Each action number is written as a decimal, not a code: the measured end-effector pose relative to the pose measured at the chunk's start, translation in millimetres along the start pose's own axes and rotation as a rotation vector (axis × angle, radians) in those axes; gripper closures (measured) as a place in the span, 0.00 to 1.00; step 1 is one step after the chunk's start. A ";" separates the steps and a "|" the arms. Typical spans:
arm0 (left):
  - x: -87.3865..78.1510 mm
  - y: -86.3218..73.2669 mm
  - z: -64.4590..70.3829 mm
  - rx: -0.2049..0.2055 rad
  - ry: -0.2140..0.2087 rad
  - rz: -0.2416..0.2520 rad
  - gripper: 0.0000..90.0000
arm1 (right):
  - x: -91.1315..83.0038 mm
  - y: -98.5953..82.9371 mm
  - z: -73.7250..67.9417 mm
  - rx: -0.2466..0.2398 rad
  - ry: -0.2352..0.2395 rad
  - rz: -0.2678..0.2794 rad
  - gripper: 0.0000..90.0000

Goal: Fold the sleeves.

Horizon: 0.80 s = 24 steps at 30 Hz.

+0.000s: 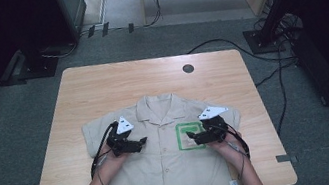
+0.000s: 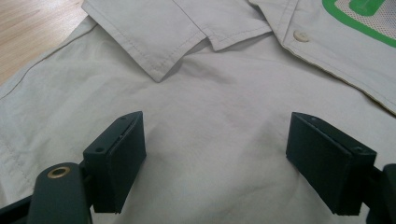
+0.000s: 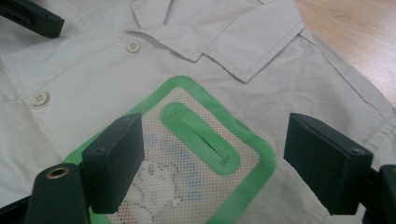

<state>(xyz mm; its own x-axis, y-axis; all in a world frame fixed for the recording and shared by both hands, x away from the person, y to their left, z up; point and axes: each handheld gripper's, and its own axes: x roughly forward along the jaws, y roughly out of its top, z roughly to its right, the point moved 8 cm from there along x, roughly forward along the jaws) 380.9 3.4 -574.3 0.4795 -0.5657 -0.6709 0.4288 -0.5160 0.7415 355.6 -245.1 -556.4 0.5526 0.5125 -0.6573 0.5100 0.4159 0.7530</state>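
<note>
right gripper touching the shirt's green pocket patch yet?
Cannot tell. In the right gripper view the right gripper has open jaws either side of the green patch; no gap or contact shows plainly.

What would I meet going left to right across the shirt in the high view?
Shirt's left sleeve → left gripper → row of buttons → green-edged chest patch → right gripper → shirt's right sleeve.
</note>
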 end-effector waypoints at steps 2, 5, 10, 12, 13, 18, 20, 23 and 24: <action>0.0 0.0 0.0 0.000 0.000 0.000 0.22 | -1.3 -0.7 2.9 0.006 -0.006 0.005 0.22; 0.0 0.0 0.0 0.000 0.000 0.000 0.22 | -1.8 -1.4 5.5 0.004 -0.010 0.008 0.22; 0.0 0.0 0.0 0.000 0.000 0.000 0.22 | -2.5 -3.3 9.8 0.001 -0.018 0.009 0.22; 0.0 0.0 0.0 0.000 0.000 0.000 0.22 | -2.5 -3.3 11.4 -0.041 -0.034 0.002 0.22; 0.0 0.0 0.0 0.000 0.000 0.000 0.22 | -2.8 -2.9 11.9 -0.041 -0.037 0.003 0.22; 0.0 0.0 0.0 0.000 0.000 0.000 0.22 | -3.8 -2.2 14.0 -0.036 -0.039 0.008 0.22; 0.0 0.0 0.0 0.000 0.000 0.000 0.22 | -3.8 -2.4 14.6 -0.035 -0.039 0.010 0.22; 0.0 0.0 0.0 0.000 0.000 0.000 0.22 | -4.9 -3.8 18.4 -0.023 -0.041 0.011 0.22; 0.0 0.0 0.0 0.000 0.000 0.000 0.22 | -5.2 -4.1 19.5 -0.023 -0.044 0.012 0.22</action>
<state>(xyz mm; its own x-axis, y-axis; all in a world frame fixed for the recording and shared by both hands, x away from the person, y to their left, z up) 380.9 3.4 -574.3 0.4794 -0.5655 -0.6712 0.4291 -0.5161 0.7413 363.5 -264.1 -556.7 0.5870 0.4843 -0.6488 0.4886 0.4271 0.7608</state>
